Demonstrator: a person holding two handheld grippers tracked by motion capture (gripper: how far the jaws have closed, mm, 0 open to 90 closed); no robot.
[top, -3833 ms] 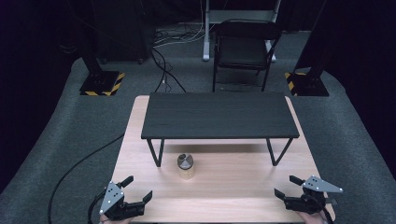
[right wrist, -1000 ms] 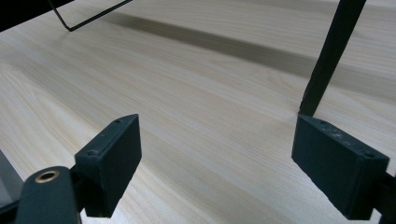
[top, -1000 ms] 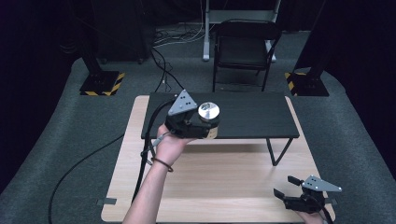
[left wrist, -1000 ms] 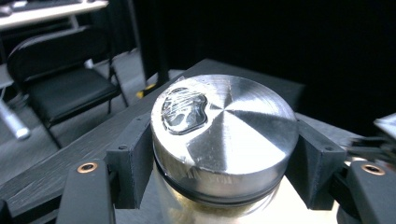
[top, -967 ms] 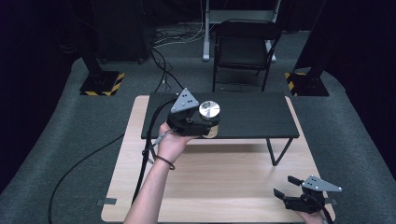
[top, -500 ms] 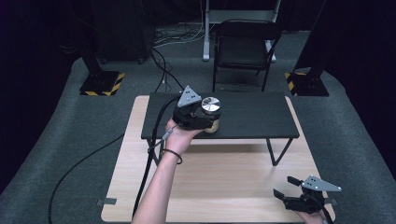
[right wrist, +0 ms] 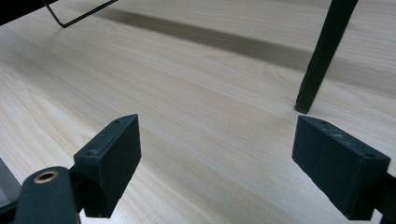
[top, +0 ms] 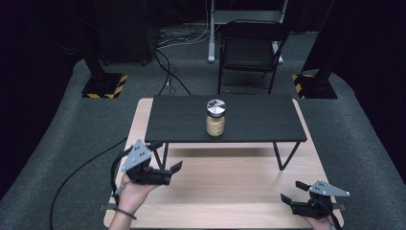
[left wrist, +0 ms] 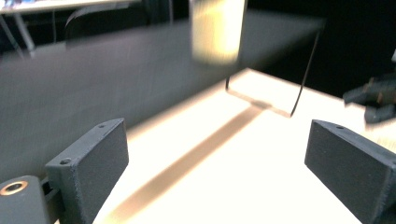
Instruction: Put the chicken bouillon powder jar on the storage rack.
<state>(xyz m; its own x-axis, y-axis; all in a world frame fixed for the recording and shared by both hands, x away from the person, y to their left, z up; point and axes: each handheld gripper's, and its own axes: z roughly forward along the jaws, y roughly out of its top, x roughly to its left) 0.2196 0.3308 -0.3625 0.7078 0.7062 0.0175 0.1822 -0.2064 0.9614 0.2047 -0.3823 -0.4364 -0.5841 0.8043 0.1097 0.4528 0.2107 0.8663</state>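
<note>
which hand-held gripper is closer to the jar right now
The left hand-held gripper: it sits just in front of the black shelf where the jar stands, while the right hand-held gripper rests at the table's near right corner.

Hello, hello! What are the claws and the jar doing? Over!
Left claw open, empty. Right claw open, empty. Jar upright on black shelf. Nothing blocking.

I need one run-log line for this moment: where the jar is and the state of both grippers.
jar: upright on black shelf, free | left gripper: open, empty, above wooden table | right gripper: open, empty, low at table's near right corner
</note>
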